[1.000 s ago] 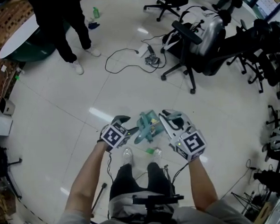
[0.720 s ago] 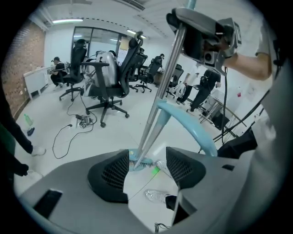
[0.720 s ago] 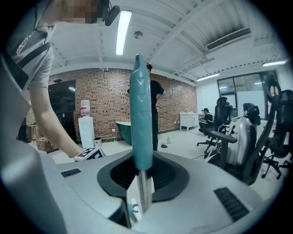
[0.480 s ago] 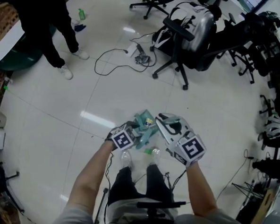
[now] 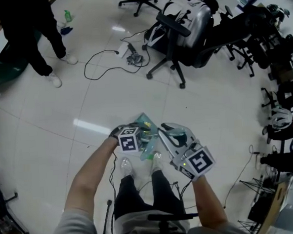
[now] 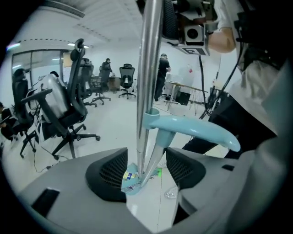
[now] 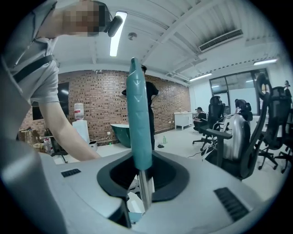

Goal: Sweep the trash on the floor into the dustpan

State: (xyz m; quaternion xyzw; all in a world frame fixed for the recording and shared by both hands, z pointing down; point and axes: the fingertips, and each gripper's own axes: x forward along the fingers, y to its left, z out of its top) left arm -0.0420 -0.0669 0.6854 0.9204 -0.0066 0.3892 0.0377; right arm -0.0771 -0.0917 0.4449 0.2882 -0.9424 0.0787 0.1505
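Shifting inward, the left hand-held gripper (image 6: 146, 168) seemingly straddles the teal handle (image 6: 194, 130).

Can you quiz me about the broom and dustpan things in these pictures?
1. True or false: the right gripper is shut on the teal broom handle.
2. What stands between the left gripper's open jaws? A) a bottle B) the metal pole and light-blue dustpan handle C) nothing
3. Fill in: the wall in the right gripper view is made of ____.
Key: 1 true; 2 B; 3 brick.
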